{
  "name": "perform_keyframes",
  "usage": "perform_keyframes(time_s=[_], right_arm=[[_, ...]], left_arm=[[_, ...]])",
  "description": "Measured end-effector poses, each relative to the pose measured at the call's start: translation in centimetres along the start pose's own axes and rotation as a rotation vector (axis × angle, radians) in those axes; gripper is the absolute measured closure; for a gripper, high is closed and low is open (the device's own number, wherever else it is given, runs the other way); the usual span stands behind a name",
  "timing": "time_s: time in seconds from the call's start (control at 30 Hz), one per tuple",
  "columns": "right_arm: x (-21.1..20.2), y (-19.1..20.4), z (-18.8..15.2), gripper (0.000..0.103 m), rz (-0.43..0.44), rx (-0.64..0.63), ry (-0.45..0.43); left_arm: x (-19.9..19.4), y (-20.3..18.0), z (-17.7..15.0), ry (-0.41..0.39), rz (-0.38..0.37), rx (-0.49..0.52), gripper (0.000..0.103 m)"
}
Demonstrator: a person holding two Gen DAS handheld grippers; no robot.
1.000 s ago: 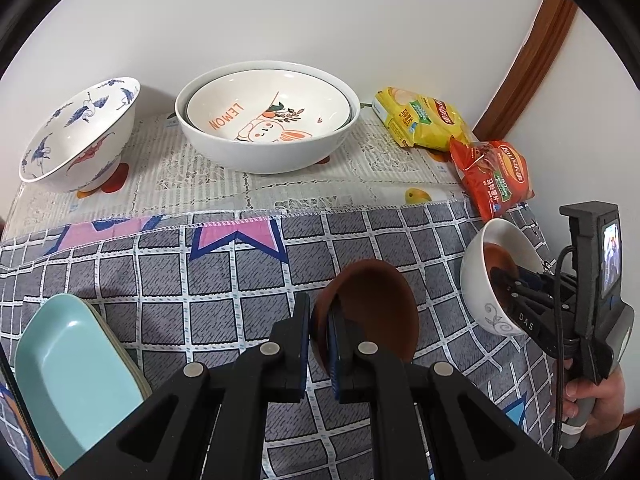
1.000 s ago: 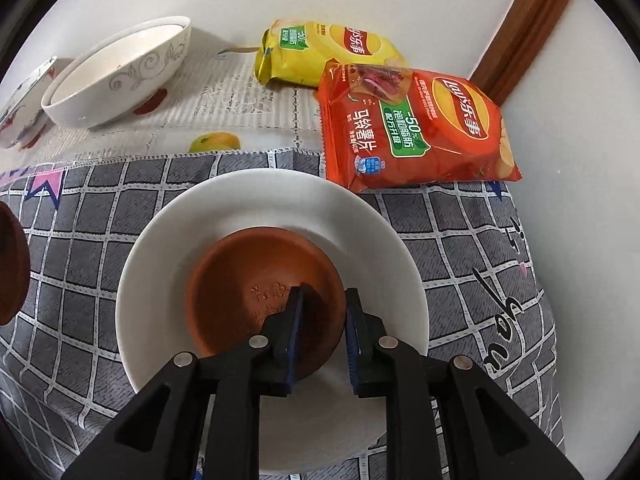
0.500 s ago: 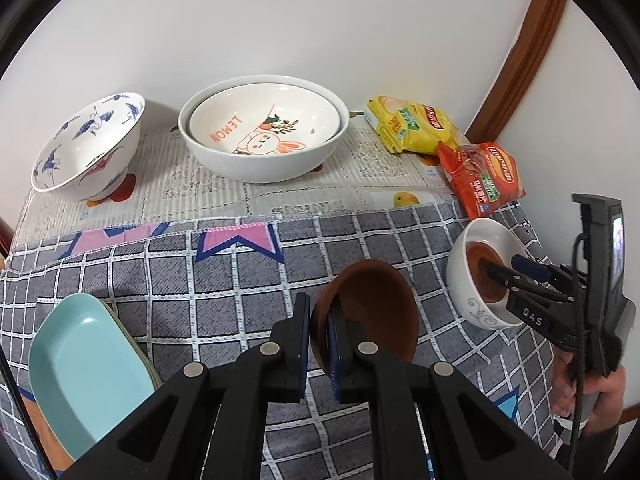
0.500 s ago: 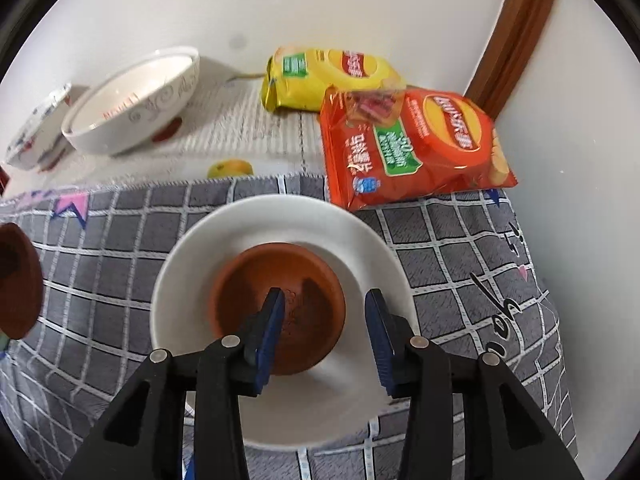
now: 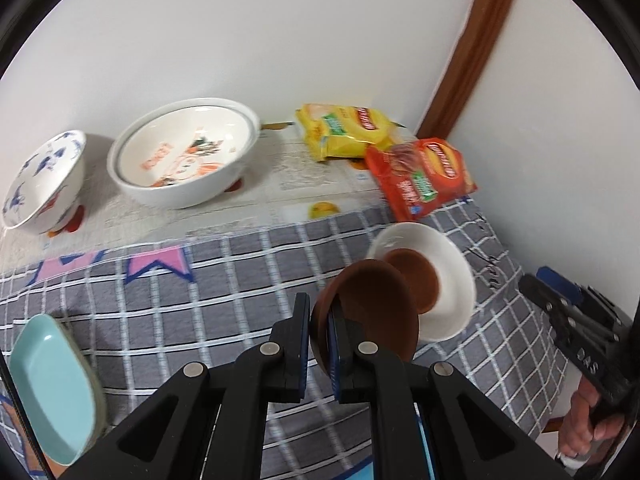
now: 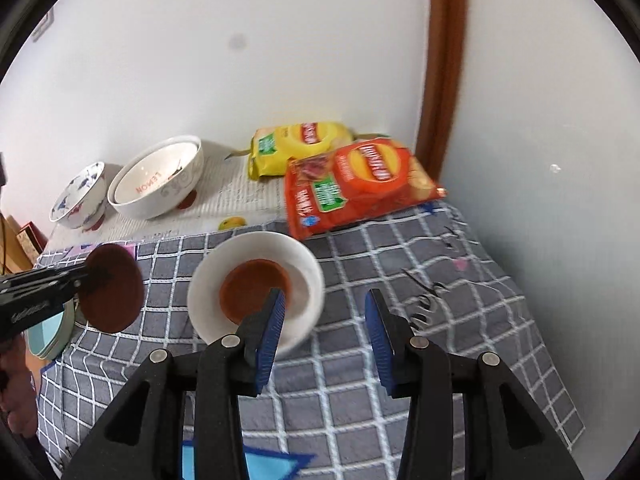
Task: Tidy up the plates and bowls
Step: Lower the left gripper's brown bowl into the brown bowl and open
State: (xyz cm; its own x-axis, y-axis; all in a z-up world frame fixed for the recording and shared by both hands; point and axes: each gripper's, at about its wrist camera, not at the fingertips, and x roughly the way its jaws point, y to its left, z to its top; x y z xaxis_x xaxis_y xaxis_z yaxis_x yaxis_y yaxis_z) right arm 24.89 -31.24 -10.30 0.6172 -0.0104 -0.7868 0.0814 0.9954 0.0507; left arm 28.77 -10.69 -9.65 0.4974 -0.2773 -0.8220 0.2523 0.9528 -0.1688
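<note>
My left gripper [image 5: 319, 320] is shut on the rim of a small brown bowl [image 5: 376, 312] and holds it tilted above the checked cloth, just left of a white bowl [image 5: 452, 280]. That white bowl [image 6: 296, 256] has another brown bowl [image 6: 256, 292] nested inside. My right gripper [image 6: 324, 320] is open and empty, drawn back just in front of the white bowl. The held brown bowl also shows in the right wrist view [image 6: 112, 296].
At the back stand a large white bowl with a lemon-print bowl inside [image 5: 184, 160] and a blue-patterned bowl [image 5: 44, 184]. Yellow [image 5: 344, 130] and red [image 5: 424, 176] chip bags lie at the back right. Teal plates [image 5: 48, 384] sit at the front left.
My right gripper let go of the nested brown bowl, opened wide and pulled back. My left gripper carried its brown bowl to the right, close to the white bowl.
</note>
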Motion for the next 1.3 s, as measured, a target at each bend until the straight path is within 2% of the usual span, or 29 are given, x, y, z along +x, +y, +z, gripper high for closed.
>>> perform_keyframes(time_s=[0.3, 0.5, 0.83, 1.3], right_arm=[[-1.0, -3.9, -2.4, 0.062, -0.015, 0.056, 0.0], [-1.0, -5.2, -3.1, 0.062, -0.013, 0.09, 0.0], [0.5, -5.2, -3.4, 0.062, 0.002, 0.099, 0.023], [1.1, -4.6, -3.8, 0.062, 0.019, 0.093, 0.045]], left_arm=[[2.9, -4.3, 0.9, 0.025, -0.036, 0.026, 0.094], [5.2, -5.0, 1.4, 0.051, -0.04, 0.021, 0.095], [8.6, -5.0, 1.9, 0.097, -0.05, 0.004, 0.094], [9.9, -5.1, 2.0, 0.12, -0.093, -0.012, 0.094]])
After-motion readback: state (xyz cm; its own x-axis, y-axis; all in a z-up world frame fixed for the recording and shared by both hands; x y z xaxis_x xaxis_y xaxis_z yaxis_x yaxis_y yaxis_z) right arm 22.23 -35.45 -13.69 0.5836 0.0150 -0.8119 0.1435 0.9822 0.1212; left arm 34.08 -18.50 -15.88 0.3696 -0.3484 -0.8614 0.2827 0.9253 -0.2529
